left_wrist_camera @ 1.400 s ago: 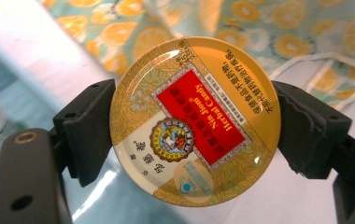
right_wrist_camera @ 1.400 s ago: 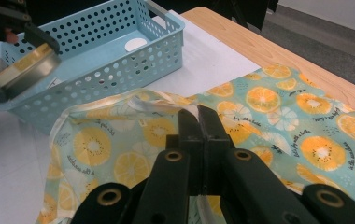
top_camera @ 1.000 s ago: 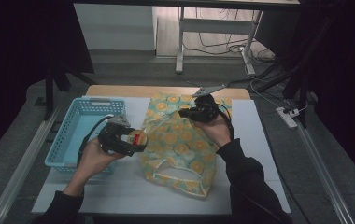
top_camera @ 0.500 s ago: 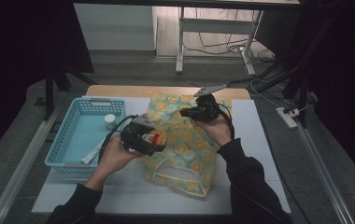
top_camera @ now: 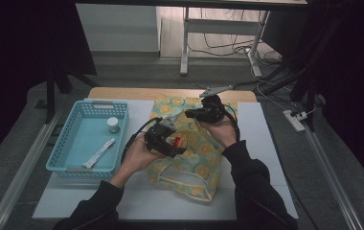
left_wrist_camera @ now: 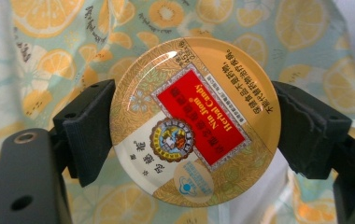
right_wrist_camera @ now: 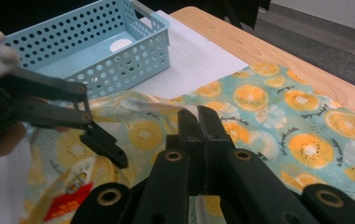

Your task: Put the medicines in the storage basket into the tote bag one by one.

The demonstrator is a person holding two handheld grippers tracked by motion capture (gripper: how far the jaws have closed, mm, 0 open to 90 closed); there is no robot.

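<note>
A white mat covers a wooden counter in a dim room, with desk legs and loose cables on the floor beyond. The left claw grips a round gold tin of herbal candy by its rim, held above the orange-print bag at mid-counter. The tin's flat lid faces the left gripper view, its red label running diagonally and upside down; being round, it has no long axis. The right claw, jaws pressed together, pinches the bag's edge at the far side. A blue basket at left holds a small jar and a tube. Since 1 second ago, the left claw has carried the tin rightward from beside the basket to over the bag.
</note>
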